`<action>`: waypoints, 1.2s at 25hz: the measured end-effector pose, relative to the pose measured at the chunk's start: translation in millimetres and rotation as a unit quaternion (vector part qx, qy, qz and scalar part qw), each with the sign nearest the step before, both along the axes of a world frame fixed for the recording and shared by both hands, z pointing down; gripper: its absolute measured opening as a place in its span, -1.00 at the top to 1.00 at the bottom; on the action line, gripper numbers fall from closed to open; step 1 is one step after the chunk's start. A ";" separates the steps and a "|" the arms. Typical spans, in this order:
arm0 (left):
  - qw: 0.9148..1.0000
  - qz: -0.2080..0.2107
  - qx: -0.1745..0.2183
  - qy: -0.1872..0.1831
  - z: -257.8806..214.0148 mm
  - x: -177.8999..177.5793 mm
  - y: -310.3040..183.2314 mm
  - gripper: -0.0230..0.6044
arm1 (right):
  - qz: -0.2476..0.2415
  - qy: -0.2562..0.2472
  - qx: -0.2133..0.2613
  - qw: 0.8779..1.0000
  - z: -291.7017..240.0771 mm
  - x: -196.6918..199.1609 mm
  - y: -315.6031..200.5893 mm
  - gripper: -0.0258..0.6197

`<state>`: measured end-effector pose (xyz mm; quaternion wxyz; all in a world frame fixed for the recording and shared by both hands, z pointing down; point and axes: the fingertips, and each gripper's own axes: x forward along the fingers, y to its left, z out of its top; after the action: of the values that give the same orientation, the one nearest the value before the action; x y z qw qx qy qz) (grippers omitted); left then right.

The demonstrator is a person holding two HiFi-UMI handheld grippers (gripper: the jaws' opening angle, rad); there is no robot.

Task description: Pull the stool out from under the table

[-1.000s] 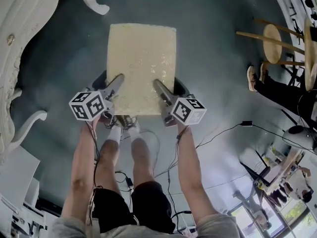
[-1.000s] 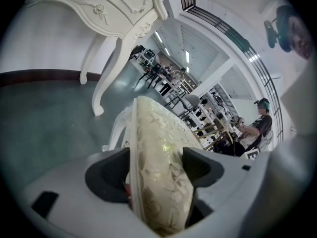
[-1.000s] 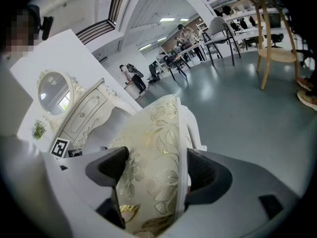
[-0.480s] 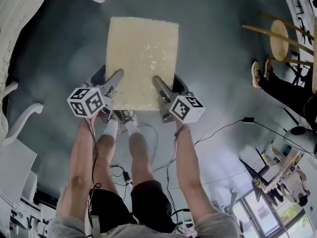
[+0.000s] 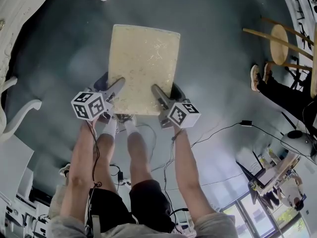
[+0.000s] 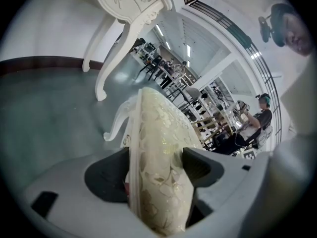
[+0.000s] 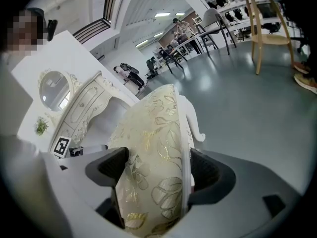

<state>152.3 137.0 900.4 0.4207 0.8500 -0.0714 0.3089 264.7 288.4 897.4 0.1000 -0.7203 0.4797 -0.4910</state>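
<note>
Head view: looks steeply down from well above, over both forearms [image 5: 81,157], with the left gripper [image 5: 117,85] at picture left, the right gripper [image 5: 157,90] at picture right, and the stool [image 5: 142,58] beyond them on the grey floor [image 5: 213,58]. Left gripper view: sits right behind its own jaws, faces along them, meets the stool's seat edge-on and very near, with the white table [image 6: 130,19] farther off above. Right gripper view: sits equally close, faces the same way from the seat's other side, with a wooden stool [image 7: 260,29] far right. Shares the seat across all three views; shares the white table likewise; shares the wooden stool between head view and right gripper view only.
</note>
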 end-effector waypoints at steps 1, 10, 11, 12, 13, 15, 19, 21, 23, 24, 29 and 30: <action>1.000 0.001 -0.003 -0.003 2.6 -3.1 3.5 -0.15 | -0.001 -0.002 -0.001 1.000 2.3 -3.2 2.9 -0.33; 1.000 -0.011 -0.005 -0.014 3.4 -7.0 7.2 -0.15 | -0.011 -0.014 -0.014 1.000 5.9 -5.4 5.9 -0.33; 1.000 -0.012 -0.002 -0.018 3.2 -7.7 8.1 -0.15 | -0.015 -0.017 -0.020 1.000 6.1 -5.5 6.7 -0.33; 1.000 -0.011 0.002 -0.023 2.5 -8.1 8.5 -0.15 | -0.020 -0.015 -0.028 0.999 5.1 -5.0 7.1 -0.33; 1.000 -0.009 0.008 -0.028 1.4 -8.3 8.2 -0.15 | -0.026 -0.005 -0.036 0.999 2.9 -3.7 7.2 -0.33; 0.999 -0.006 0.022 -0.037 -1.5 -7.4 5.9 -0.14 | -0.040 0.029 -0.055 0.997 -3.7 1.1 7.5 -0.33; 0.998 -0.020 0.046 -0.040 -19.1 -3.5 -6.9 -0.13 | -0.055 0.074 -0.076 0.993 -21.2 11.1 0.4 -0.33; 0.997 -0.023 0.061 -0.040 -35.8 -3.5 -15.6 -0.12 | -0.070 0.088 -0.077 0.991 -35.6 11.4 -9.9 -0.33; 0.994 -0.022 0.093 -0.045 -56.0 -4.7 -26.6 -0.09 | -0.083 0.104 -0.071 0.989 -56.5 11.3 -23.8 -0.33; 0.992 -0.020 0.114 -0.048 -67.5 -5.6 -32.4 -0.05 | -0.088 0.112 -0.066 0.988 -68.6 11.3 -31.1 -0.33; 0.982 -0.024 0.185 -0.044 -138.9 -11.9 -62.7 0.09 | -0.111 0.163 -0.039 0.980 -141.1 6.5 -75.1 -0.33; 0.980 -0.030 0.194 -0.038 -156.6 -13.6 -69.4 0.10 | -0.115 0.173 -0.032 0.978 -158.6 5.2 -85.1 -0.33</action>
<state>138.7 67.6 743.8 0.2538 0.9007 -0.1716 0.3080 269.9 203.3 738.9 -0.0645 -0.7374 0.5535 -0.3817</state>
